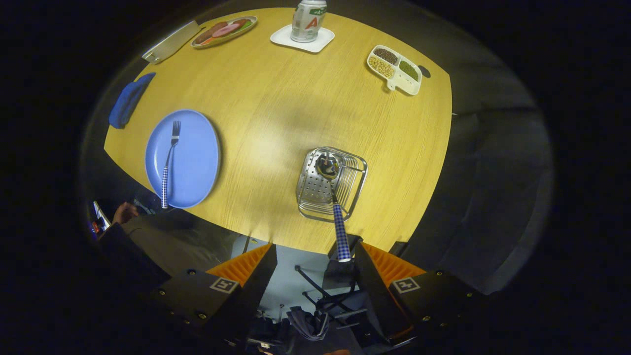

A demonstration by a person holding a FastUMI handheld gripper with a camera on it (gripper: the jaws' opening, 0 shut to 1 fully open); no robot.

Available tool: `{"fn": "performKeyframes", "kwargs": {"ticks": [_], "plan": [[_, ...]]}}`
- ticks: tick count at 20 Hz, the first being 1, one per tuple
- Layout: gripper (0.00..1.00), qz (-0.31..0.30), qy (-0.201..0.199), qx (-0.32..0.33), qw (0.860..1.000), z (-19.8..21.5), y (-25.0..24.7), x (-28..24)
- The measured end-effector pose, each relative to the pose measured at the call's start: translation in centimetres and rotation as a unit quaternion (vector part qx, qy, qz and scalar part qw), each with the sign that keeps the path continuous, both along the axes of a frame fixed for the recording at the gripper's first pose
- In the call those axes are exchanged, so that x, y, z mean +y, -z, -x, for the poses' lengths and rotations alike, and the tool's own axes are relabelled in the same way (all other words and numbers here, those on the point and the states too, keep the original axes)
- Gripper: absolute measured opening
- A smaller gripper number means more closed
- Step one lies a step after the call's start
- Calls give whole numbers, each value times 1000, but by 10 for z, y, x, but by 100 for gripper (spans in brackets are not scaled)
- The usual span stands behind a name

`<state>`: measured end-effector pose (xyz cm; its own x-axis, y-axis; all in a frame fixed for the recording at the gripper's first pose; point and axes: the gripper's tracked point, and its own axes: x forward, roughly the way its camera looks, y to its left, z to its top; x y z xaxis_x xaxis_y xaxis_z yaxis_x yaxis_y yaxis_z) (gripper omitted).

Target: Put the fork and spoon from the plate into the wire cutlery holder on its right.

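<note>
The gripper view looks down on a round wooden table (296, 113). At the far left edge lies a folded blue cloth (129, 101), and beyond it a white flat tray (170, 43) and an oval dish of sliced food (224, 30). Nearer to the camera, on the left part of the table, sits a blue plate (197, 162). The fork (169, 160) lies along the plate, tines pointing away, and the end of its checked handle reaches past the near rim. A hand in a dark sleeve (124, 213) shows below the plate, off the table.

At the far middle a can (308, 19) stands on a white square coaster (301, 39). To the right of the plate, well apart from it, is the wire cutlery holder (309, 190). The spoon (335, 197) has its bowl inside the holder, and its checked handle sticks out over the near rim toward the gripper (313, 259).

The gripper fingers stand wide apart; the handle end is just beside the right finger (367, 266), and I cannot tell if they touch. At the far right sits a white divided dish of beans (394, 69).
</note>
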<state>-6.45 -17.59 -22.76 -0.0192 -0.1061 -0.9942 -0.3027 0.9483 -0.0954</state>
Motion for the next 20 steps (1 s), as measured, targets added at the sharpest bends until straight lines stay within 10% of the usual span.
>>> {"fn": "performKeyframes", "kwargs": {"ticks": [20], "plan": [[97, -71, -53, 18, 996, 57, 47, 145]]}}
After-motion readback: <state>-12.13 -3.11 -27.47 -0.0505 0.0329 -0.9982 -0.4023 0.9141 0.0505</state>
